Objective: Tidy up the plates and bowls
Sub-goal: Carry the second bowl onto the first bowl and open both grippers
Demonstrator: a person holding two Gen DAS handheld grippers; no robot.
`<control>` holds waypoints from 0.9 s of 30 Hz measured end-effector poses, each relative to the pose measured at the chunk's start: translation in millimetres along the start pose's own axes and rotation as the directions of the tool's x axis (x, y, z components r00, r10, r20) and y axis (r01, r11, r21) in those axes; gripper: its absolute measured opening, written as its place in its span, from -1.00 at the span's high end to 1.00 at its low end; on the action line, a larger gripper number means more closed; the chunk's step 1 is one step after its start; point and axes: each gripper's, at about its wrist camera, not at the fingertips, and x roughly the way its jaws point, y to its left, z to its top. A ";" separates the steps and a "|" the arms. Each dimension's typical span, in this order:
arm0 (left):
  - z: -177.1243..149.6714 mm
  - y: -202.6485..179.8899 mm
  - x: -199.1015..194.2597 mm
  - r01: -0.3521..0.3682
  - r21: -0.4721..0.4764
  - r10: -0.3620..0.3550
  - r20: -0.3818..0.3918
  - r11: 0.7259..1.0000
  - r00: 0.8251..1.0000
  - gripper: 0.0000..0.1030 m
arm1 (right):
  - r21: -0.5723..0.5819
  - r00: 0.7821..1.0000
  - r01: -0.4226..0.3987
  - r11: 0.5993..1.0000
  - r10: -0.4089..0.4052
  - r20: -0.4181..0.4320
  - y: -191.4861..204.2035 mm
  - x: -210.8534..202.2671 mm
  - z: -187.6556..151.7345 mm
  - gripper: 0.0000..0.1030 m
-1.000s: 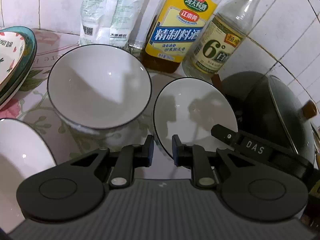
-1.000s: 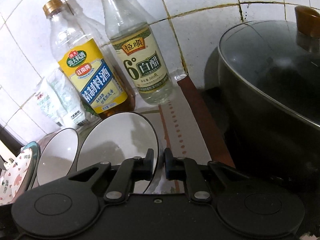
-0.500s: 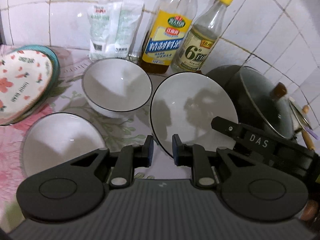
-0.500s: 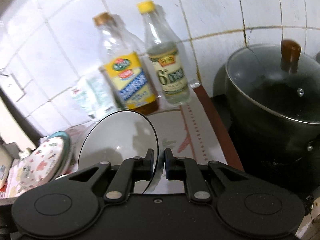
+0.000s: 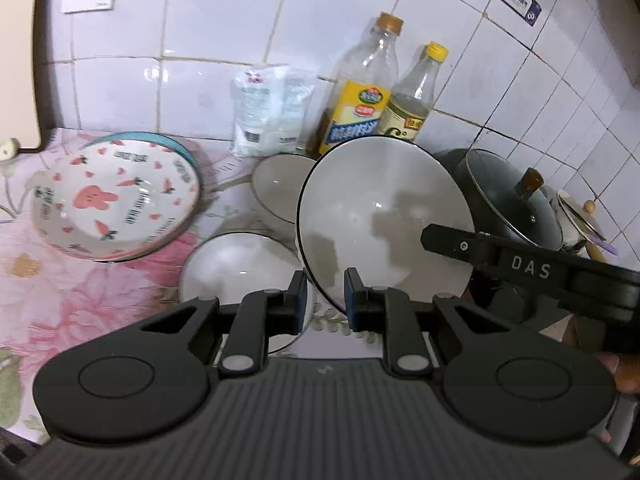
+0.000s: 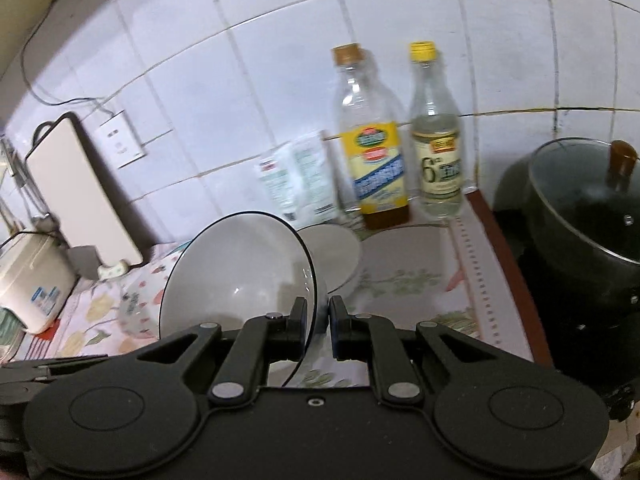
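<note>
We see both our left gripper point(image 5: 325, 294) and right gripper point(image 6: 318, 322) clamped on the rim of one tilted white bowl point(image 5: 384, 220), in front of the yellow-labelled bottle point(image 5: 362, 92).

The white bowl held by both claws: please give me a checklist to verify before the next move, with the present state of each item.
1. Left claw is shut on the rim of the white bowl: ok.
2. Right claw is shut on the same bowl's rim: ok.
3. Bowl is lifted off the counter, tilted with its opening toward the cameras: ok.
4. A free target bowl: the near bowl and the far bowl both look empty: ok.
5. The bunny plate stays apart from the bowls: ok.
6. Clearance between the bowl's far side and the bottles or the pot: cannot tell.
</note>
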 end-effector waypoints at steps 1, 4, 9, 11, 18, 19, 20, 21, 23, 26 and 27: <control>0.1 2.3 -2.9 -0.005 0.005 0.005 0.004 1.000 1.000 0.66 | -0.001 1.000 -0.009 1.000 0.009 -0.008 4.0 0.5 0.4 0.71; 0.1 10.0 -14.1 -0.020 0.011 0.020 0.021 1.000 1.000 0.66 | 0.002 0.999 -0.036 0.999 0.036 -0.028 13.3 1.2 -0.4 0.71; -2.3 25.1 -20.2 -0.051 0.004 0.051 0.034 0.999 0.998 0.65 | 0.020 0.994 -0.082 0.996 0.083 -0.067 23.2 13.4 -3.8 0.68; -4.2 31.4 -16.6 -0.061 -0.006 0.061 0.020 0.998 0.998 0.66 | 0.019 0.993 -0.084 0.996 0.085 -0.081 26.8 21.5 -6.4 0.69; -14.4 58.2 3.8 -0.068 -0.044 0.066 -0.050 0.997 0.997 0.66 | 0.013 0.988 -0.078 0.997 0.079 -0.137 36.1 48.9 -17.4 0.68; -14.8 60.6 6.2 -0.071 -0.044 0.068 -0.058 0.997 0.996 0.66 | 0.012 0.987 -0.077 0.997 0.078 -0.141 36.5 52.0 -18.3 0.68; -15.4 62.2 8.2 -0.074 -0.044 0.071 -0.062 0.996 0.996 0.66 | 0.010 0.986 -0.076 0.997 0.077 -0.146 37.0 55.3 -19.0 0.68; -15.4 63.4 10.5 -0.077 -0.043 0.074 -0.066 0.996 0.995 0.66 | 0.005 0.986 -0.075 0.997 0.075 -0.150 37.4 58.2 -19.6 0.68; -14.7 66.2 15.6 -0.081 -0.044 0.077 -0.077 0.996 0.994 0.66 | 0.001 0.985 -0.070 0.998 0.069 -0.158 38.3 64.3 -21.2 0.68; -14.1 70.0 24.9 -0.082 -0.043 0.078 -0.101 0.996 0.992 0.66 | -0.010 0.984 -0.059 0.998 0.056 -0.166 38.8 71.6 -22.6 0.68; -14.1 70.6 27.3 -0.083 -0.041 0.079 -0.107 0.996 0.991 0.66 | -0.015 0.984 -0.055 0.998 0.052 -0.168 39.3 73.5 -23.5 0.68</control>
